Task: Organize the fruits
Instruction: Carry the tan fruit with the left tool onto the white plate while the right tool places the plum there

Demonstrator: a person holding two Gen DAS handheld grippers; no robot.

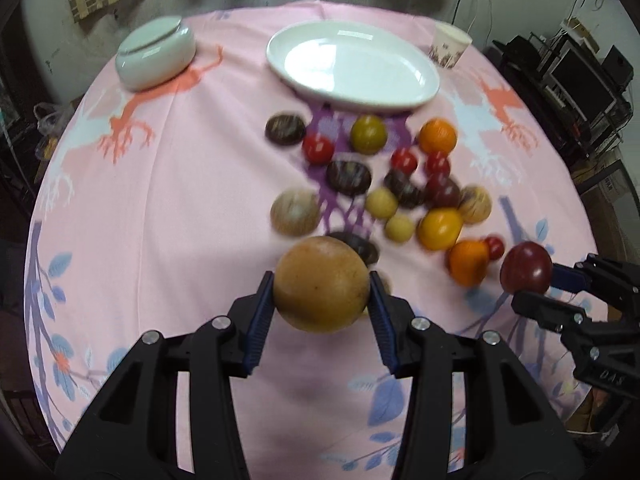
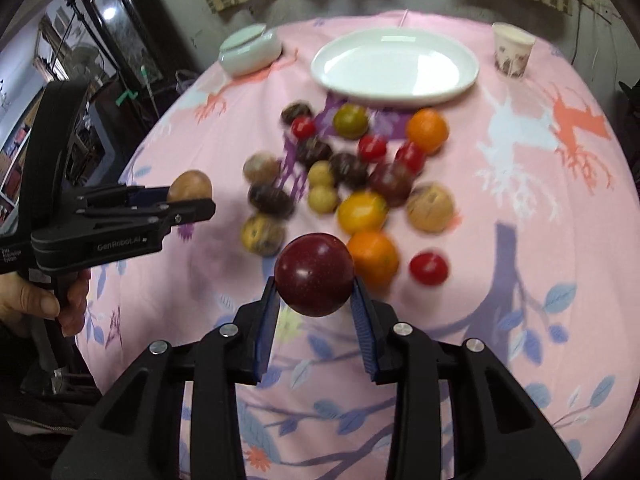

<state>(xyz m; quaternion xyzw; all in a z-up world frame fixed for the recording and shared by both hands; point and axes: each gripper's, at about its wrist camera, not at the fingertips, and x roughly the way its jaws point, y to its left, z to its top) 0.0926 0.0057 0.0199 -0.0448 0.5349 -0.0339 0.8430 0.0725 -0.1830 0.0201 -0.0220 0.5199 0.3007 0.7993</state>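
My left gripper [image 1: 321, 290] holds a brown round fruit [image 1: 321, 285]; my right gripper [image 2: 315, 286] holds a dark red plum [image 2: 315, 275].

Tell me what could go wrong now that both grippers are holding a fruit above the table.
The tan round fruit in the left gripper and the dark red plum in the right gripper are smooth and pinched only at their sides, so either might slip. A drop would likely scatter the loose fruit pile. The white plate lies beyond the pile.
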